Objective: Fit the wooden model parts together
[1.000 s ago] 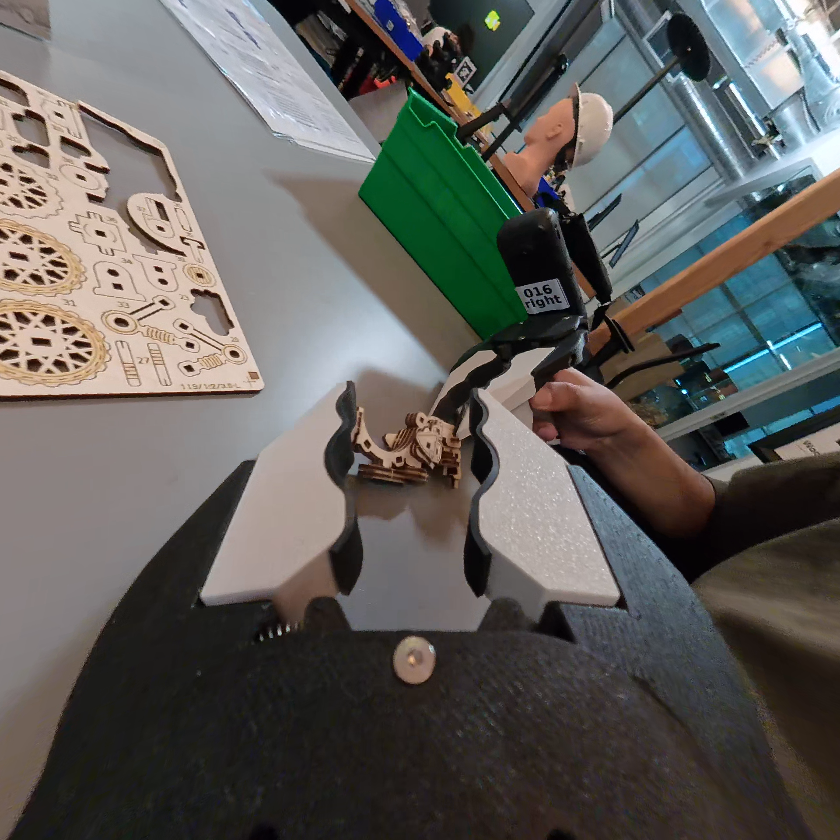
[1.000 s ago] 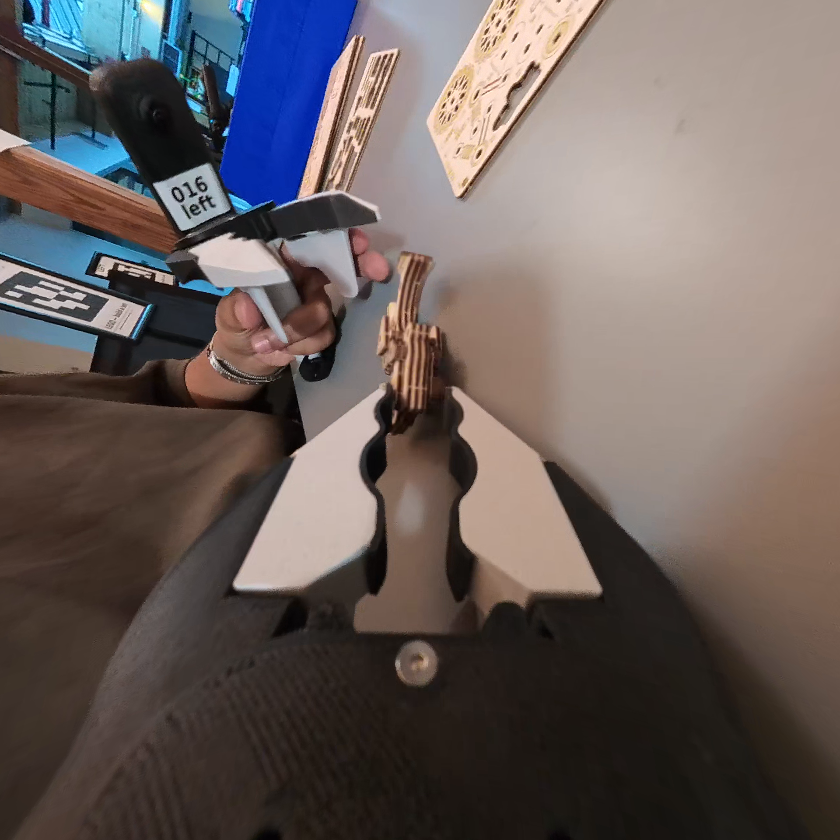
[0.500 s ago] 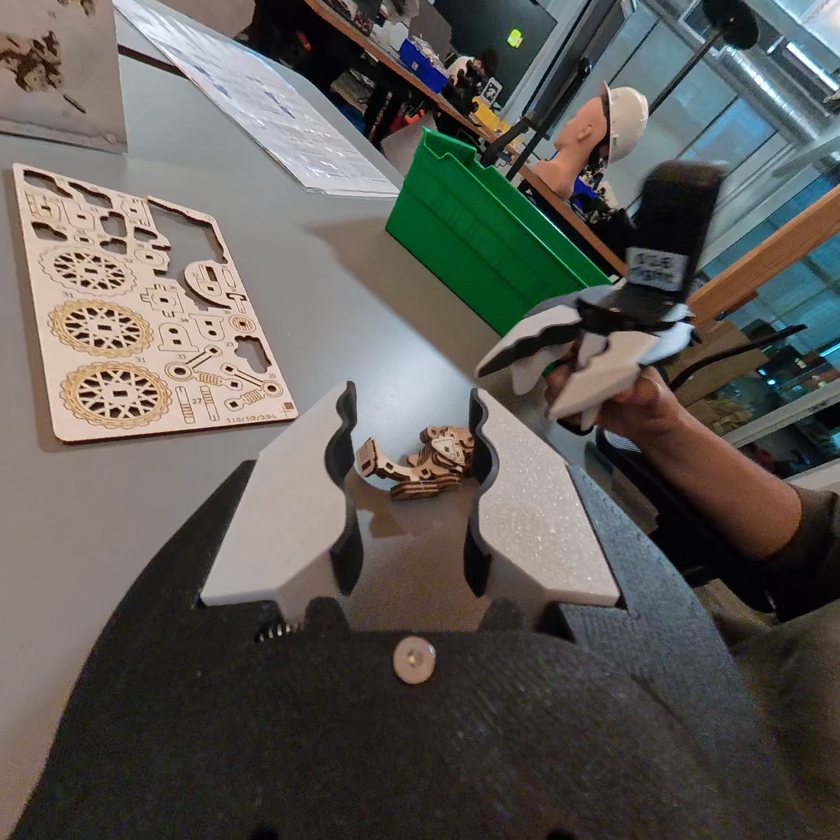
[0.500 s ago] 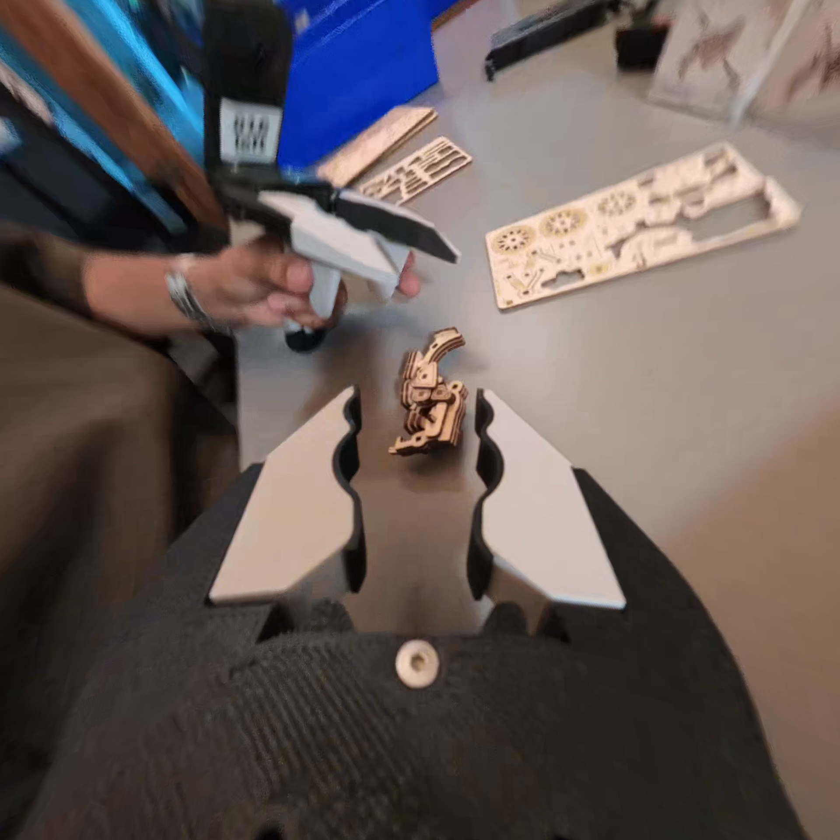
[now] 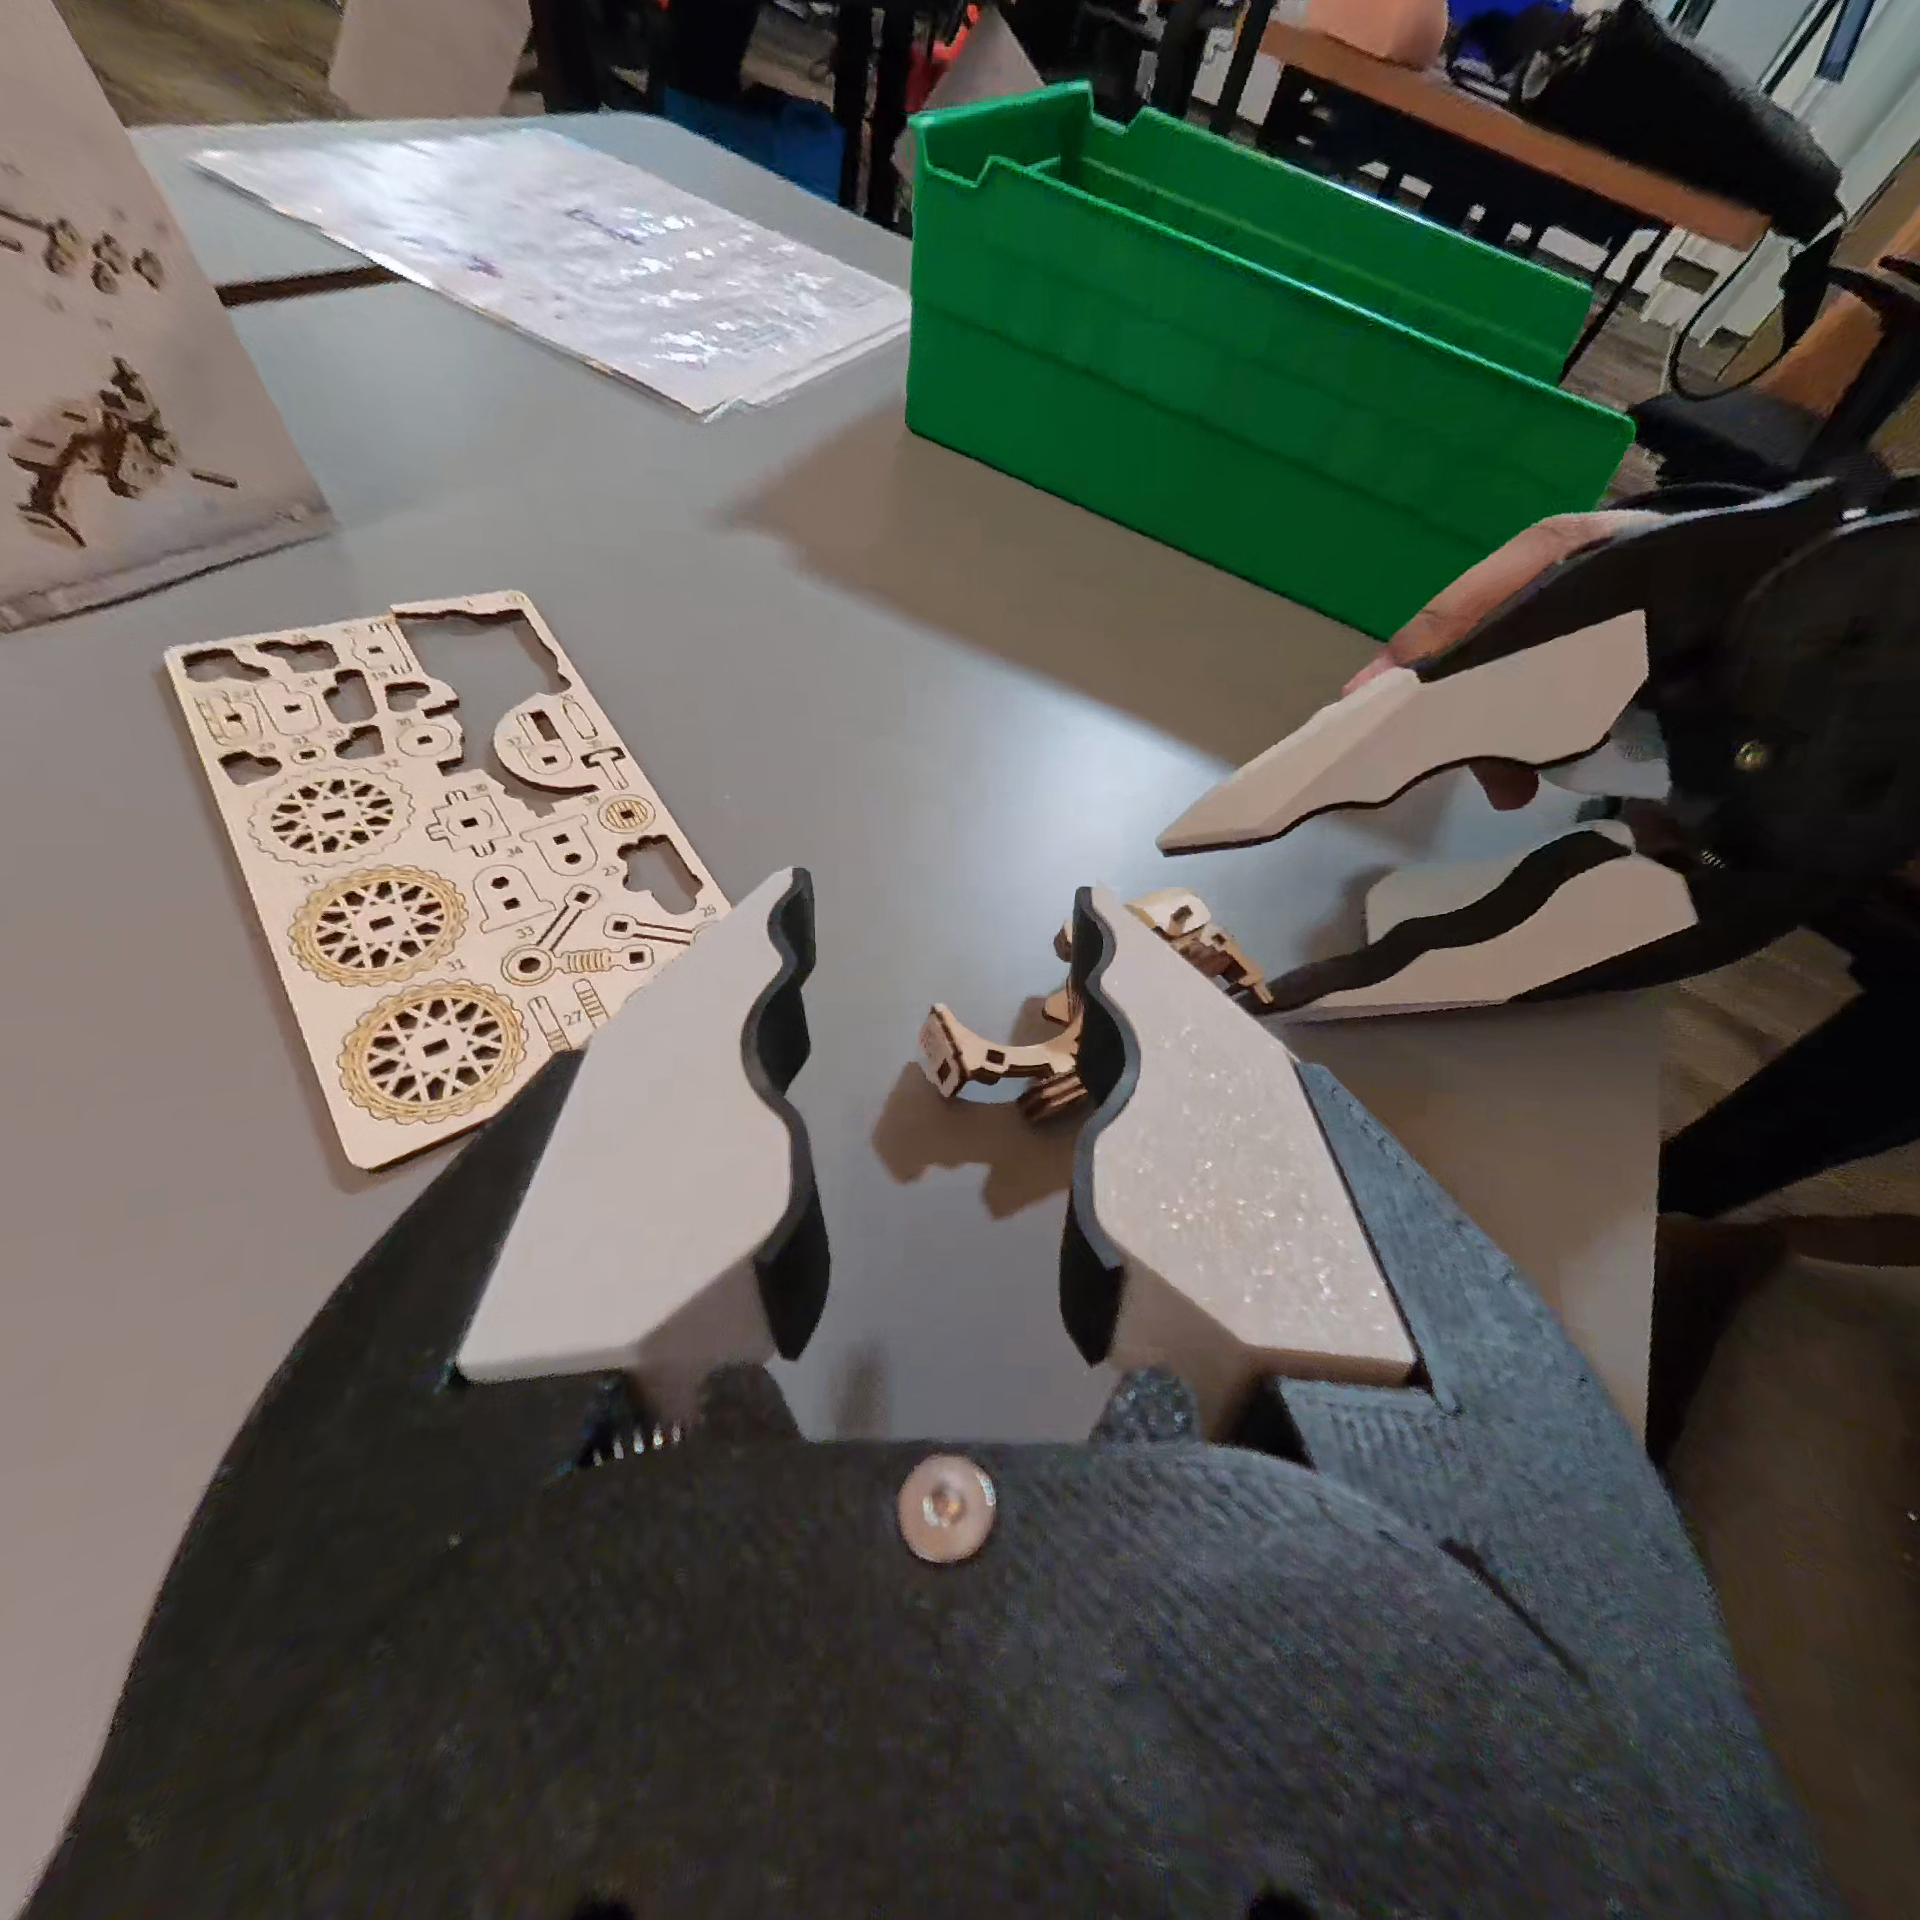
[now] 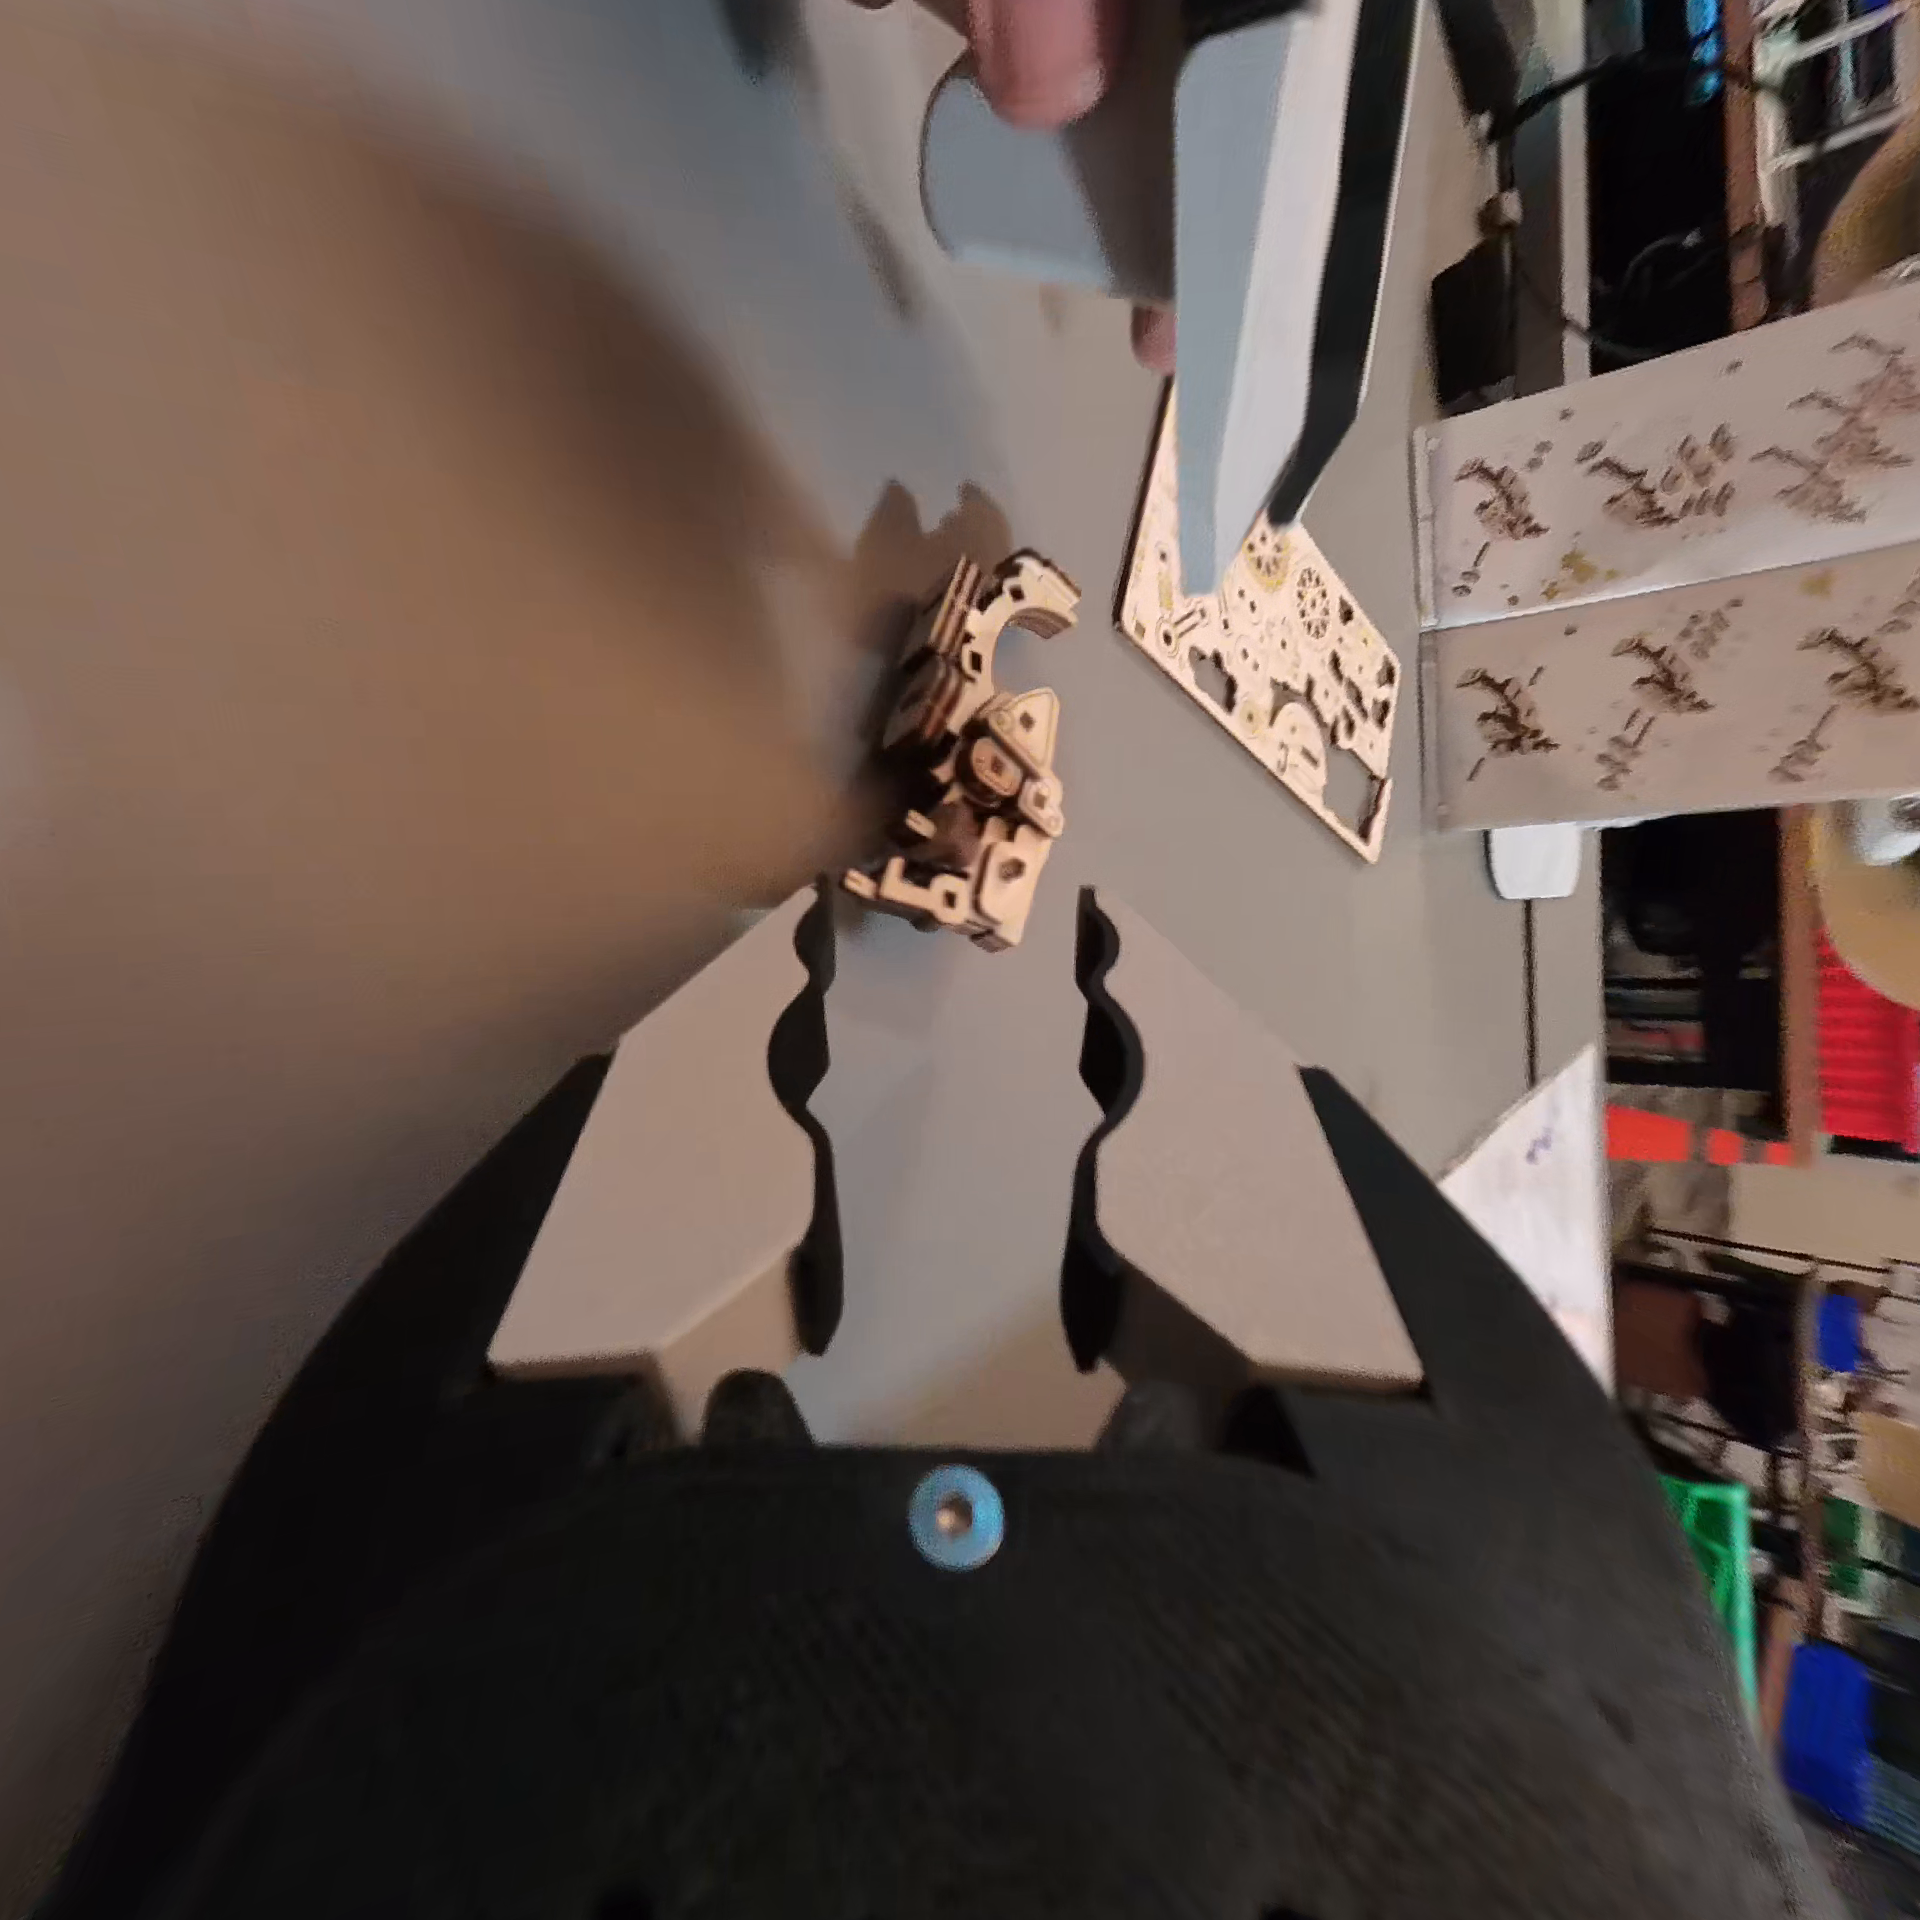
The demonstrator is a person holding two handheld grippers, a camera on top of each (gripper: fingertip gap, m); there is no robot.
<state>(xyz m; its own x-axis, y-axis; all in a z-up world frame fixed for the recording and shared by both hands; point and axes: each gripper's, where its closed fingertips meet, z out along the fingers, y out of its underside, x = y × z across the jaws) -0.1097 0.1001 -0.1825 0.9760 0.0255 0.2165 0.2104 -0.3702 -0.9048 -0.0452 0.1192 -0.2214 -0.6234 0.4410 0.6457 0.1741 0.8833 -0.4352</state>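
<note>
A small wooden model assembly with a curved hook arm lies on the grey table, partly hidden behind my left gripper's right finger. It also shows in the right wrist view, just beyond the fingertips. My left gripper is open and empty, held above the table with the assembly ahead between its fingers. My right gripper is open and empty. In the left wrist view the right gripper comes in from the right, its lower finger beside the assembly.
A wooden parts sheet with gear cut-outs lies left of the assembly; it also shows in the right wrist view. A green bin stands at the back right. A plastic-covered paper and instruction cards lie farther off.
The right gripper let go of the assembly, which now lies on the table. Both grippers have swung around; the right one has turned on its side and come back close to the assembly.
</note>
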